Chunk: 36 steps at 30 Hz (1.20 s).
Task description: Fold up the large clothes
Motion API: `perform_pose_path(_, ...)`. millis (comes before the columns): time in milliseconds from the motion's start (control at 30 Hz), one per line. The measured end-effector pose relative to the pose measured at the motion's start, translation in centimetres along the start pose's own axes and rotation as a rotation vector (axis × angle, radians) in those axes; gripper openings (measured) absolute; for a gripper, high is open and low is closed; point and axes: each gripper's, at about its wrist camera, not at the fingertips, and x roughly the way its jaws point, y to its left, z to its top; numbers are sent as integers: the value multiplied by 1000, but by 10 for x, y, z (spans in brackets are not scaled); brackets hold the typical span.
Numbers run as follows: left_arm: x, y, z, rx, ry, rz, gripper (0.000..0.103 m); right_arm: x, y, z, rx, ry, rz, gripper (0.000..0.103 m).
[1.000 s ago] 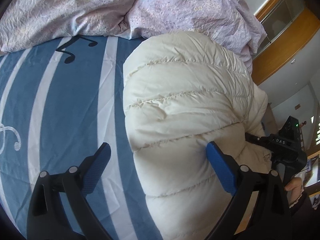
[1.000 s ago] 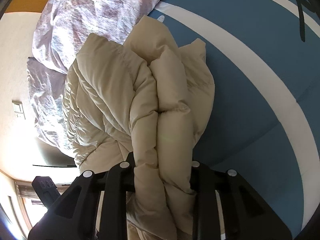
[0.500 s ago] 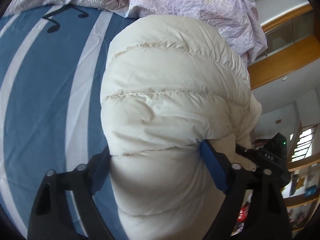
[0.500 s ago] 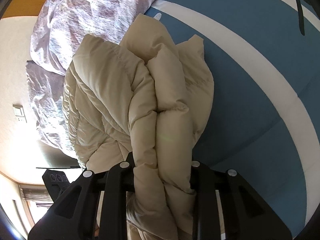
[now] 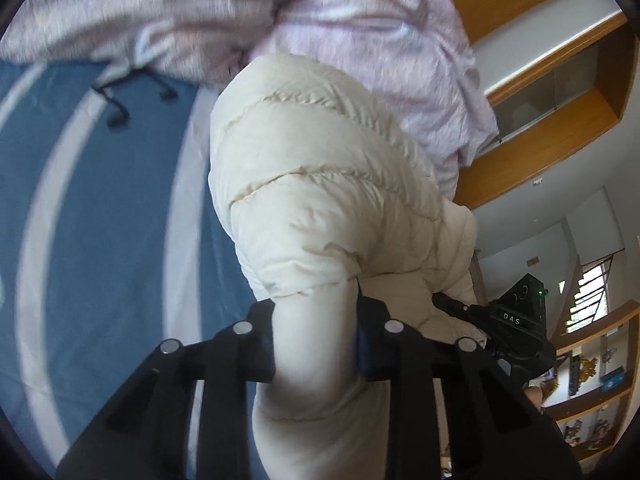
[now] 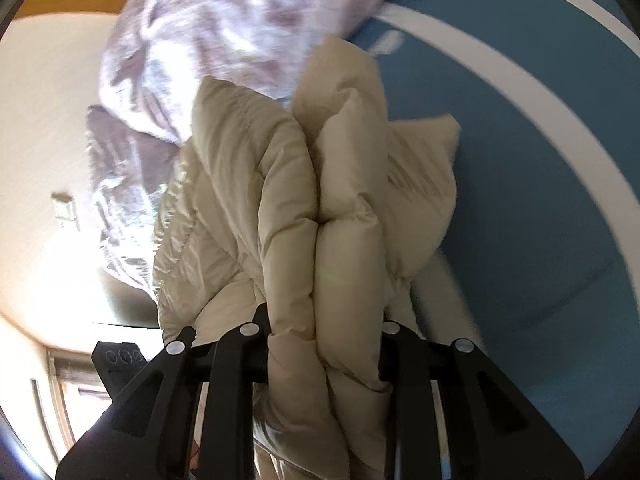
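You have the cream quilted puffer jacket (image 5: 320, 184) pinched in both tools. The left tool (image 5: 316, 344) is pressed onto a thick roll of its padding, and the right tool (image 6: 324, 344) is clamped on a bundle of several bunched layers. The jacket hangs and bulges forward from both grips, over the blue bed sheet with curved white stripes (image 5: 100, 220). Its far end reaches toward the crumpled lilac floral duvet (image 5: 360, 40) heaped behind it. Whether any of the jacket rests on the sheet, I cannot tell.

By my judgement you are carrying or turning the jacket to lay a fold, so keep both grips firm. Slick down padding tends to creep out of a pinch. Hold the two tools level with each other and draw them slightly apart, so the fabric between them goes taut and the quilting seams run straight.

Lower the jacket onto open sheet short of the duvet, so its far end does not ride up on that heap. Let the hanging end touch down first, then lay the rest over it.

The right bundle looks uneven, with a printed label panel (image 6: 416, 184) showing on its sheet side. Expect to smooth that side after release.
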Motion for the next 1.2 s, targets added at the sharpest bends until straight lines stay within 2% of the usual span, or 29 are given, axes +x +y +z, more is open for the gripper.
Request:
perform_pose_path(200,-45,26,22,4,-93,49,26,31,47,3,-83,22,47,24)
perform_pose_path(367,-61,54,27,-9,-125,116,26,69,77,3,-148,59,33,24)
perform_pose_path(600,-63,78,37,39,-151,256,27,100,98,-11,-237,63,-1,24)
perform_pose_path(767,-47,91,33,72,-116,383,32,110,97,-20,-264,71,-73,25)
perform_pose_path(867,-42,91,27,112,-107,437,36,114,95,-22,-260,75,-120,33)
perform_pose_path(967,-42,88,26,126,-106,471,45,114,93,-26,-263,66,-181,49)
perform_pose_path(1033,-45,87,25,123,-110,484,52,108,96,-24,-273,47,-225,65)
perform_pose_path(1100,-51,86,25,115,-121,504,57,94,97,-23,-301,5,-283,74)
perform_pose_path(1200,-65,81,25,118,-164,528,62,64,99,-22,-352,-77,-332,75)
